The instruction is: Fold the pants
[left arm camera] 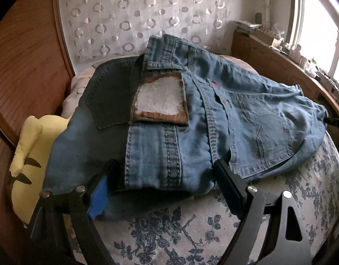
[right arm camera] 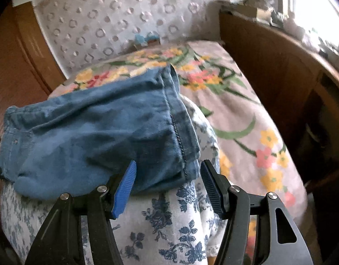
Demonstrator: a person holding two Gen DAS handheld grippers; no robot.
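**Jeans on bed, both claws at the near edge**

Bed (right arm camera: pixel 246 114): flowered cover, wooden cabinet (right arm camera: pixel 268 70) along its right, wooden panel left. Blue-print cushion (left arm camera: pixel 169 225) carries the folded jeans (left arm camera: pixel 213 114), long axis left to right, waistband patch up. Yellow plush (left arm camera: pixel 30 145) beside their left end. Left gripper (left arm camera: pixel 163 176) and right gripper (right arm camera: pixel 168 176): each spread wide, straddling the denim's near fold, not pinching.

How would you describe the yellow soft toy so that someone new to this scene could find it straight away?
Start at the blue jeans lying on the blue-flowered white cover, then follow their left edge towards the wooden panel. Wedged there is the soft toy, the only plain pale yellow thing, with dark claw-like marks.
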